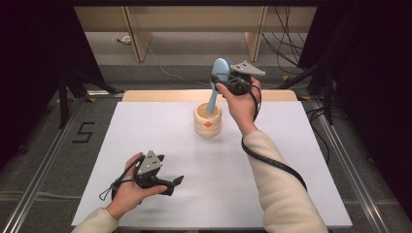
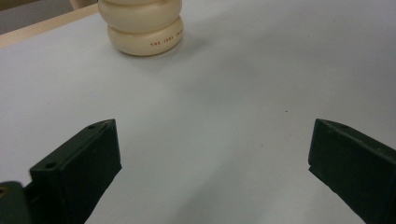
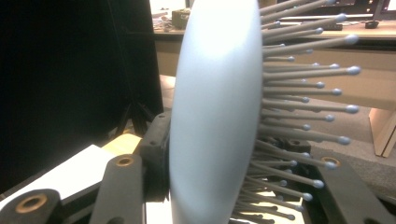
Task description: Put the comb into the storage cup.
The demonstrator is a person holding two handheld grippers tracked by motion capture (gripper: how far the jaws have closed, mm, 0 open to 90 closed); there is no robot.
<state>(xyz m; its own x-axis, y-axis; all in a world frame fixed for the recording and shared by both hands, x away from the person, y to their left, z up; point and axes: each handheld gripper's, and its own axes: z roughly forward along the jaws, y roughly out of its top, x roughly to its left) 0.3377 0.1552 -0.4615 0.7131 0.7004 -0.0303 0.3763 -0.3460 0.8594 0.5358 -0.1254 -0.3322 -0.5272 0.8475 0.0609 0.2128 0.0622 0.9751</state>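
Near the front edge of the white surface point(image 1: 160, 126), the left gripper point(image 1: 170, 183) rests with its 2 jaws spread wide and nothing between them. Farther back, the right gripper point(image 1: 224, 77) pinches the head of the light blue hairbrush point(image 1: 217, 82). The brush stands almost upright, head up, its handle down in the cream ribbed holder point(image 1: 208, 120).

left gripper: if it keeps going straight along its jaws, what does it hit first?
Probably the cream ridged holder. The left gripper is open with bare white table ahead, and the holder stands beyond, a bit left of centre in its own view, so it might graze or just miss; depth is unclear.
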